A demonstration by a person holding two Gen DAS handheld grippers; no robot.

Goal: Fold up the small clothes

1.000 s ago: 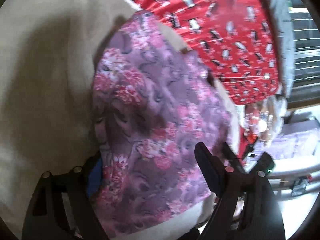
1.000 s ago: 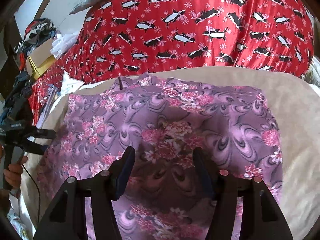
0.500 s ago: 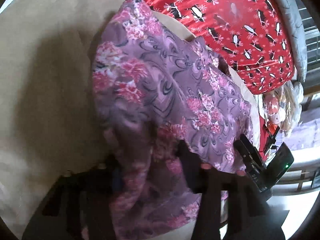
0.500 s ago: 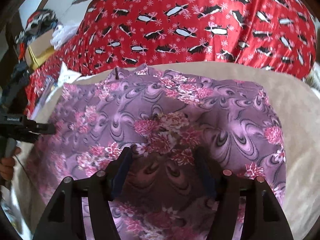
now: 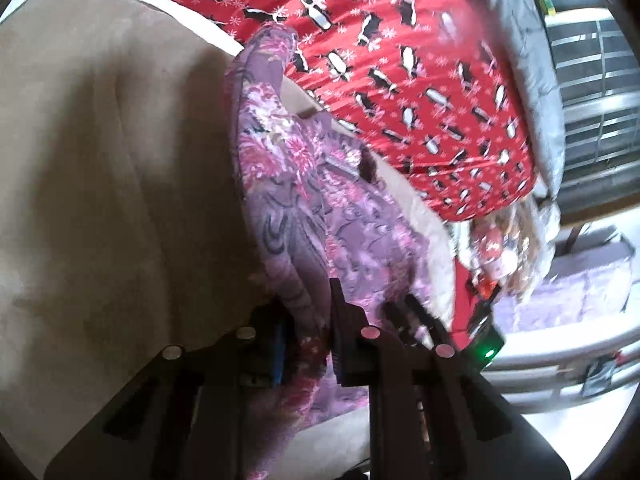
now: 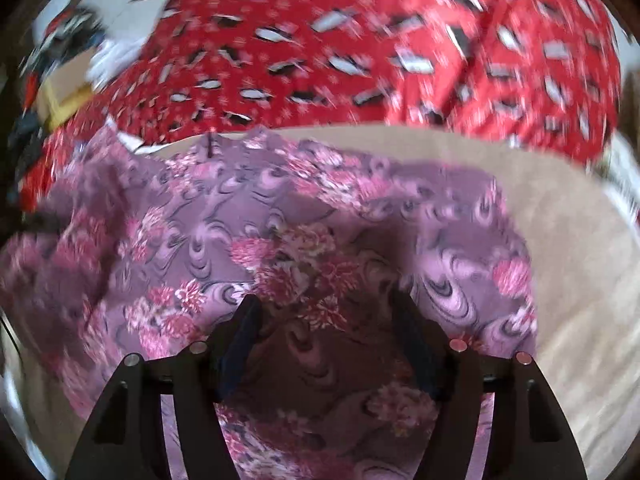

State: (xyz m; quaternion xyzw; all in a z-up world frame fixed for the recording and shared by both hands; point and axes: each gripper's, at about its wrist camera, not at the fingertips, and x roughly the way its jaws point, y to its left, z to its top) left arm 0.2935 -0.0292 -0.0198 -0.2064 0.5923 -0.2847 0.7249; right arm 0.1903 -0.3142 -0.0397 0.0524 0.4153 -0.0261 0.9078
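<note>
The left gripper [image 5: 310,336] is closing on the edge of the purple floral garment [image 5: 320,216]: a fold of the cloth is already pinched between its two fingers [image 5: 340,344], where one second ago the same fingers were wide apart, with the cloth only lying between them. Since then the pinched edge has been lifted, and the cloth now rises in a ridge ahead of the fingers instead of lying flat on the beige surface [image 5: 100,184].

The fingers of the right gripper [image 6: 326,320] are apart and are opening a little more. The garment [image 6: 280,232] lies under and between them, but it is not pressed by them. In this view the cloth is spread on the beige surface [image 6: 572,248], and its far left side is already raised and blurred. The red penguin-print fabric [image 6: 340,60] is seen beyond the fingers, behind the garment.

It is judged that the first fold is now started: one side is taken and can be carried over toward the other side, while the rest is left lying below the right fingers
</note>
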